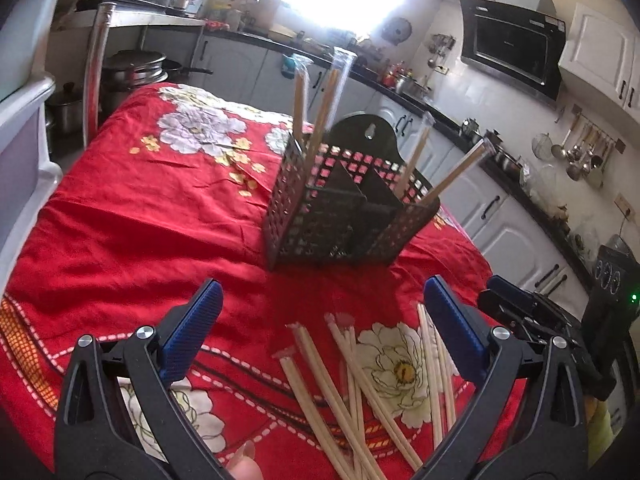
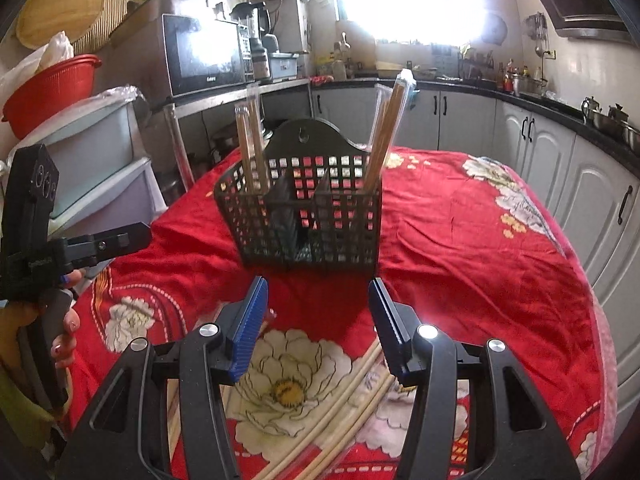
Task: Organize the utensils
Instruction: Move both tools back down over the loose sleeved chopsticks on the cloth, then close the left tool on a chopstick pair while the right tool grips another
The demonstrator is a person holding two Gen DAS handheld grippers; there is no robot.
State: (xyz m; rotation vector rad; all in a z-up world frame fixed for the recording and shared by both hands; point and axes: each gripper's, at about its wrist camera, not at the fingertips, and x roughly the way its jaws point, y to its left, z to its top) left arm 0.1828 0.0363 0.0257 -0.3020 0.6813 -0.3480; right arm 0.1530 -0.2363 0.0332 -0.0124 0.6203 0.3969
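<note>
Left wrist view: the left gripper (image 1: 320,312) is shown with its blue pads spread wide and nothing between them, poised above a loose heap of wrapped chopsticks (image 1: 360,392) lying crossed on the red floral tablecloth (image 1: 140,220). The black lattice caddy (image 1: 340,208) stands beyond, near the middle of the table, with two pairs already leaning in its left compartment and two in its right; the middle compartments appear empty. Because the sticks overlap at several angles, a closing grip may be expected to catch more than one pair, or to pinch a pair near its end so that it swings and slips. The right gripper's body (image 1: 532,316) is seen just beside the heap, so a collision between the two tools is a fair risk if both are brought down together. Right wrist view: the right gripper (image 2: 318,312) is shown about half open and empty, with a few chopsticks (image 2: 360,384) lying under and behind its right pad; whether these are touched by the pad cannot be settled, since they are partly hidden. The caddy (image 2: 300,216) is light-looking and rests on creased cloth, so a sideways push during insertion could tip or slide it, and the leaning pairs could be knocked out. The person's hand (image 2: 64,332) is seen holding the left tool at the frame edge.
</note>
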